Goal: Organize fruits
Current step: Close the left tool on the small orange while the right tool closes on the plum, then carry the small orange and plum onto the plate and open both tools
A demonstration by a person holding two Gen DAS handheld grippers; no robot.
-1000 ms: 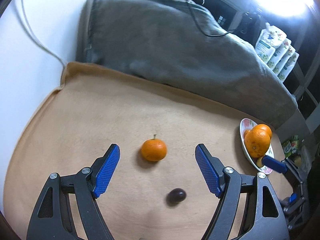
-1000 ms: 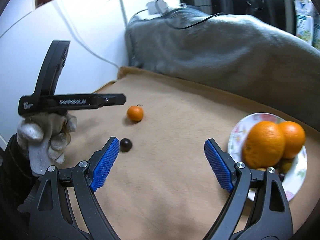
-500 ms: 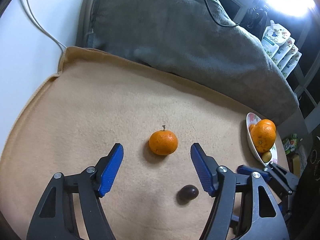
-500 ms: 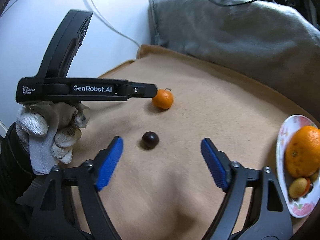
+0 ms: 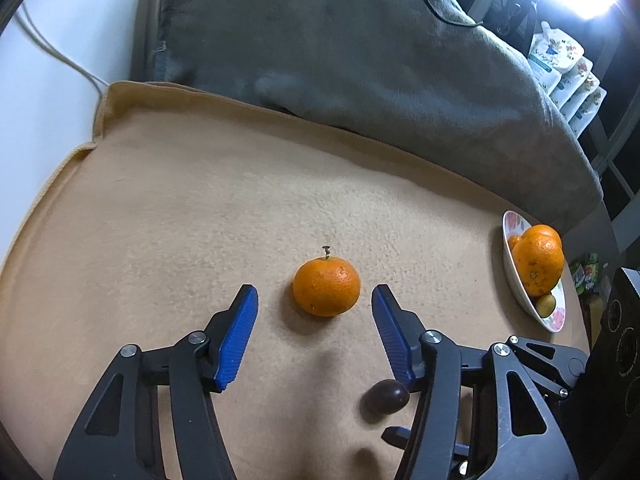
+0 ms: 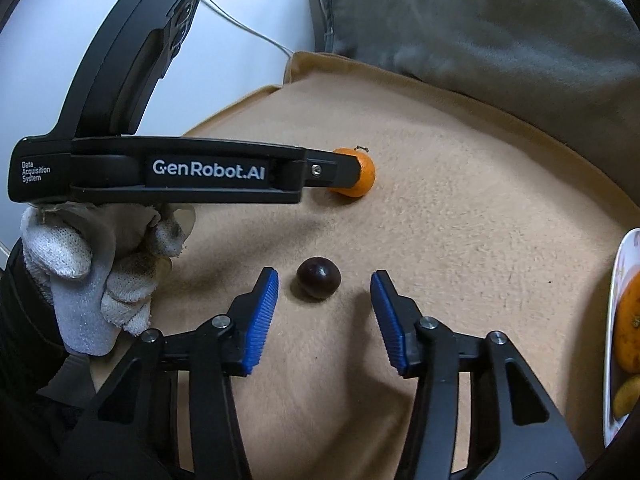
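A small orange mandarin (image 5: 326, 287) with a stem lies on the tan blanket (image 5: 200, 208). My left gripper (image 5: 314, 300) is open, its blue pads on either side of the mandarin, not touching it. A dark round fruit (image 6: 318, 278) lies nearer; my right gripper (image 6: 324, 285) is open around it, apart from it. The dark fruit also shows in the left wrist view (image 5: 386, 397), behind the left gripper's right finger. A flowered plate (image 5: 516, 284) at the right holds two oranges (image 5: 538, 258) and a small yellow-green fruit (image 5: 546, 304).
A grey cushion (image 5: 340, 52) lies along the blanket's far edge with a black cable on it. A white wall with a white cord (image 5: 60, 60) is at the left. Patterned packages (image 5: 568, 68) stand at the far right. A gloved hand (image 6: 92, 276) holds the left gripper.
Both grippers have moved forward and down. The left now has the mandarin between its pads; the right has swung left from the plate and now frames the dark fruit. Both jaws have narrowed.
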